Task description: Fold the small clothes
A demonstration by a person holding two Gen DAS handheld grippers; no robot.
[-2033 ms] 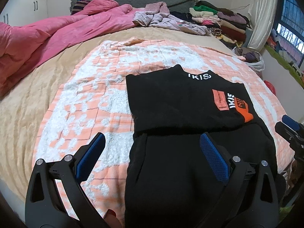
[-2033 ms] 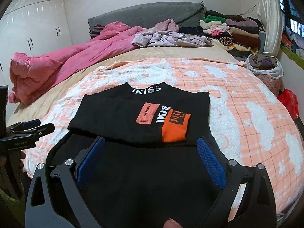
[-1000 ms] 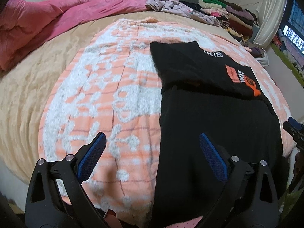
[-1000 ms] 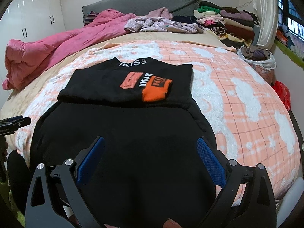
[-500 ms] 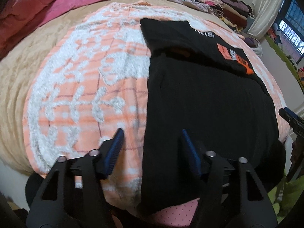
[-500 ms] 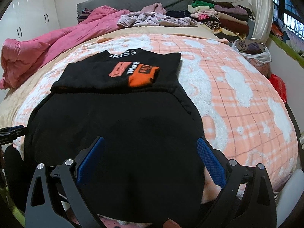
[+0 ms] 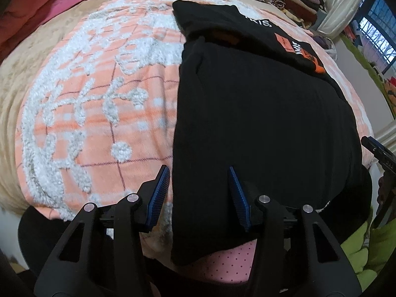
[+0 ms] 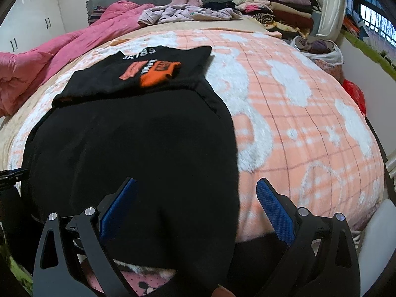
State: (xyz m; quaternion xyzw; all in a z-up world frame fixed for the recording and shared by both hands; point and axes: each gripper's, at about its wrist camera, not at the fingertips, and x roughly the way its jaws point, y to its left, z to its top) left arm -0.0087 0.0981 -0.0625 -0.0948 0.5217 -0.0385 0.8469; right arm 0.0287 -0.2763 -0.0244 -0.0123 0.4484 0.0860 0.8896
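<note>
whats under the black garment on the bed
The black garment lies on an orange and white blanket, which shows around it. Whatever is directly beneath the cloth is covered.

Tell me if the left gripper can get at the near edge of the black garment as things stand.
Probably yes. The left gripper straddles the side edge of the black garment, its jaws closing with cloth between them but not yet pinched. Nothing lies on the hem there.

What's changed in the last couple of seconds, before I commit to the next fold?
Both grippers dropped toward the near hem of the black garment. The left gripper narrowed and is closing astride its left edge, pads not yet pressing; the right gripper stayed wide open over the right edge. The garment, top part folded, and the blanket haven't shifted.
</note>
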